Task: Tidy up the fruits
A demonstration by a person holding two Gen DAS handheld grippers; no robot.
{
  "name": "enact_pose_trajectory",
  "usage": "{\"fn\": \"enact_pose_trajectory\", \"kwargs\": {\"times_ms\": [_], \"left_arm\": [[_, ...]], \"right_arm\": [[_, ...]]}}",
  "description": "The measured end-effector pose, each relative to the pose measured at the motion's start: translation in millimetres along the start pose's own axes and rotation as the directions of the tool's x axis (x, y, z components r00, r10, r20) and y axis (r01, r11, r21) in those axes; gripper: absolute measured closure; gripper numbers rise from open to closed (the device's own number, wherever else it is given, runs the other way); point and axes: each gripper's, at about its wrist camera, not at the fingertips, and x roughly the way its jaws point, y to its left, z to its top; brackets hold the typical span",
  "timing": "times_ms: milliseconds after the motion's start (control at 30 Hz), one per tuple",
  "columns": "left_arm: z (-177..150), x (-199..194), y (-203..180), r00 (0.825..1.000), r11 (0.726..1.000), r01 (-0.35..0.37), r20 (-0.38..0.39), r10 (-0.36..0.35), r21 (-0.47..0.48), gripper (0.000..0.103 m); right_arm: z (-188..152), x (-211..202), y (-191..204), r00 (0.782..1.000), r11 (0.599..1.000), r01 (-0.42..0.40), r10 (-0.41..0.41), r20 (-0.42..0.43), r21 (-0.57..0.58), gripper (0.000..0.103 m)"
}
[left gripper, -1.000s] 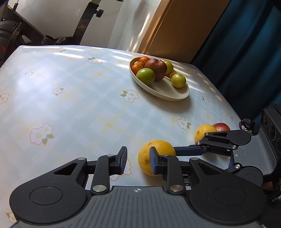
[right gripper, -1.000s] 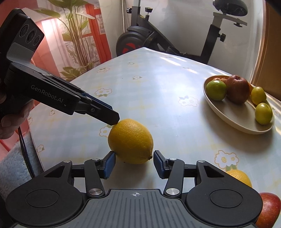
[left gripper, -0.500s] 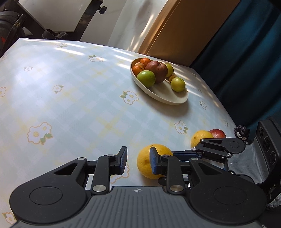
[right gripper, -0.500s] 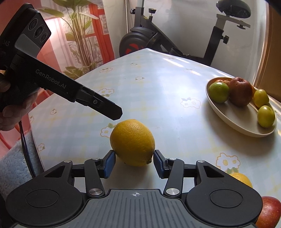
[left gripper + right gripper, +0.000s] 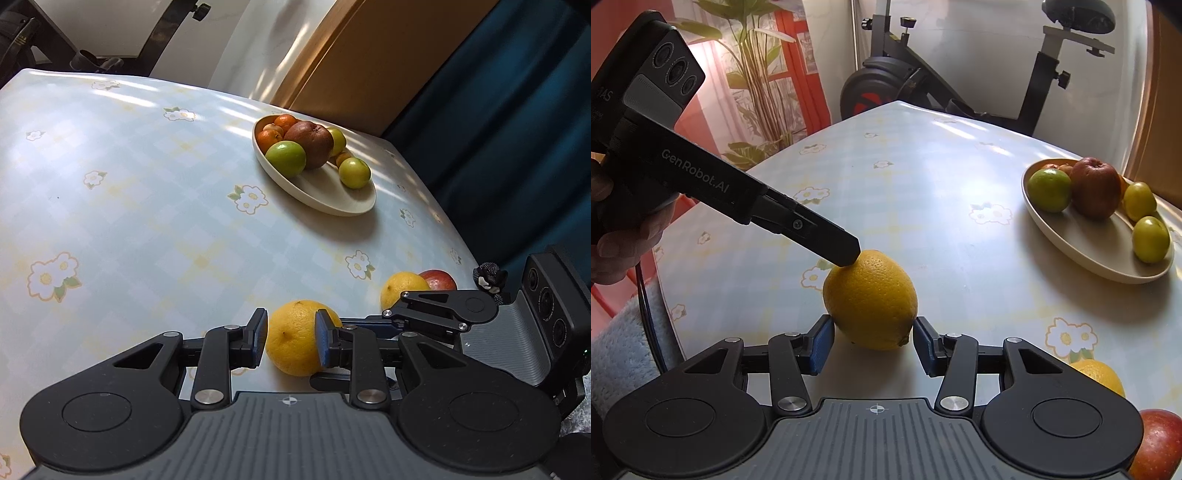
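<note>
Left wrist view: the left tool (image 5: 290, 332) reaches low over the tabletop (image 5: 147, 206), its two blue-padded fingers apart on either side of a large yellow lemon (image 5: 295, 338). Whether the pads touch the lemon cannot be told. The lemon rests on the tabletop, well short of the oval cream plate (image 5: 332, 201) that lies beyond it. The right tool (image 5: 373, 323) comes in from the right at the lemon's far side; its tips are hidden behind the left tool's right finger. Just right of the lemon sit a second yellow fruit (image 5: 402, 290) and a red apple (image 5: 437, 280), both partly hidden by the right tool's body. The plate holds a green apple (image 5: 286, 158), a brown-red fruit, oranges and small yellow-green fruits. The tabletop wears a pale checked cloth with white flowers. Behind the plate stand a wooden panel and a dark blue curtain.

Right wrist view: the right tool (image 5: 873, 343) lies low, fingers spread, with the lemon (image 5: 870, 299) between them and a little gap at each pad. The left tool's dark tip touches the top of the lemon from the left; its fingers overlap, so their spacing is unclear. A hand (image 5: 617, 251) grips it at the frame's left edge. The plate (image 5: 1086, 247) lies to the lemon's right. An exercise bike (image 5: 960, 74) and a leafy plant (image 5: 757, 74) stand beyond the tabletop.
</note>
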Motion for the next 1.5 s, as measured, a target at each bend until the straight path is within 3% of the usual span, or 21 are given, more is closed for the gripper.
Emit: {"fn": "enact_pose_trajectory", "kwargs": {"times_ms": [233, 767, 1267, 1500], "left_arm": [[0, 1, 8, 0.999, 0.998, 0.038, -0.011, -0.039, -0.059, 0.074], [1, 7, 3, 0.999, 0.999, 0.040, -0.031, -0.041, -0.027, 0.065], [4, 11, 6, 0.998, 0.997, 0.062, -0.029, -0.063, -0.046, 0.070], [3, 12, 2, 0.998, 0.998, 0.053, -0.019, -0.054, -0.027, 0.070]], "right_arm": [[-1, 0, 0, 1.000, 1.000, -0.002, 0.002, 0.003, 0.001, 0.059], [-1, 0, -1, 1.000, 1.000, -0.004, 0.004, 0.006, 0.002, 0.060], [0, 3, -7, 1.000, 1.000, -0.009, 0.009, 0.017, 0.021, 0.054], [1, 6, -6, 0.999, 1.000, -0.023, 0.022, 0.025, 0.015, 0.057]]}}
